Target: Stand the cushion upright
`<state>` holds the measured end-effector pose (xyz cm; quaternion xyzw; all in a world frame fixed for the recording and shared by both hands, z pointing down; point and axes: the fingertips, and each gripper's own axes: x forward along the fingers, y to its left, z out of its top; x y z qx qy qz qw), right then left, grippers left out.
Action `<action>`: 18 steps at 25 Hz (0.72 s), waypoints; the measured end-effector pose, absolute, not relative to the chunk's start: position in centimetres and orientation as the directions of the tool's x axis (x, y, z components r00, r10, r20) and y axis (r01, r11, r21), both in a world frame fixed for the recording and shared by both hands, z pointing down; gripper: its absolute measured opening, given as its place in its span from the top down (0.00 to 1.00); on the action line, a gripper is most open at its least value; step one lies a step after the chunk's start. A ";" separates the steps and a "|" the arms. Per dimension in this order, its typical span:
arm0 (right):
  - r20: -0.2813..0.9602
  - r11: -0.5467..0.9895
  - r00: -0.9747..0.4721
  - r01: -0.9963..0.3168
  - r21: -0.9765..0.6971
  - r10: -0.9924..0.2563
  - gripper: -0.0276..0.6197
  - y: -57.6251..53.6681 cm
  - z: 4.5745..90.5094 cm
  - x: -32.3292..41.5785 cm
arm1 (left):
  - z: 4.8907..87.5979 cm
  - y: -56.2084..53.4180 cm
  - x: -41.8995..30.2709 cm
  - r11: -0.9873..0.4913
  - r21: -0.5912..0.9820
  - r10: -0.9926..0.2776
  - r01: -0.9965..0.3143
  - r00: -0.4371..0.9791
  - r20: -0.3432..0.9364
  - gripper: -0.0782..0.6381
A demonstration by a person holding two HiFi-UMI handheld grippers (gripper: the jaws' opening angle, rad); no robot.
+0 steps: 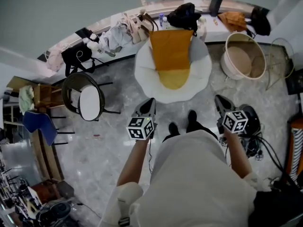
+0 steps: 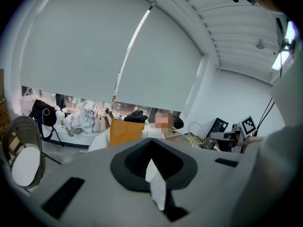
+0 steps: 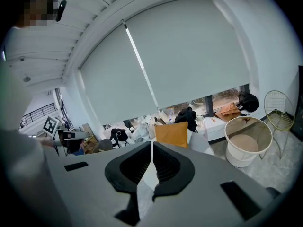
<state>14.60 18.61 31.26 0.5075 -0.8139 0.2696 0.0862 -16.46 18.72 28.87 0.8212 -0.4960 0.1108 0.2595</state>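
Note:
An orange cushion [image 1: 171, 56] leans upright against the back of a round white chair [image 1: 142, 74] ahead of me. It also shows in the left gripper view as the orange cushion [image 2: 125, 130], and in the right gripper view [image 3: 173, 134] above the jaws. My left gripper [image 1: 150, 101] hangs short of the chair's near rim, jaws shut with nothing in them [image 2: 152, 142]. My right gripper [image 1: 218, 99] is level with it to the right, also shut and empty [image 3: 151, 148]. Neither touches the cushion.
A round beige tub [image 1: 244, 56] and a wire basket [image 1: 280, 60] stand right of the chair. A wire chair with a white seat [image 1: 87, 100] stands left. Bags and clothes crowd the window ledge [image 1: 118, 34]. Black gear and cables [image 1: 253, 131] lie by my right foot.

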 end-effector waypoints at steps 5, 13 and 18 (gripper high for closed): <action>0.387 0.360 -0.486 -0.863 -0.353 -0.784 0.90 19.0 30.3 16.0 | 27.6 19.7 -14.3 -0.395 0.314 -0.762 -0.863 0.499 0.412 0.89; 0.380 0.439 -0.544 -0.835 -0.332 -0.748 0.90 18.9 28.8 17.9 | 26.1 20.4 -11.5 -0.376 0.318 -0.784 -0.870 0.482 0.391 0.89; 0.362 0.460 -0.563 -0.822 -0.336 -0.743 0.90 18.7 28.3 18.4 | 25.9 20.5 -11.0 -0.354 0.329 -0.794 -0.875 0.467 0.388 0.89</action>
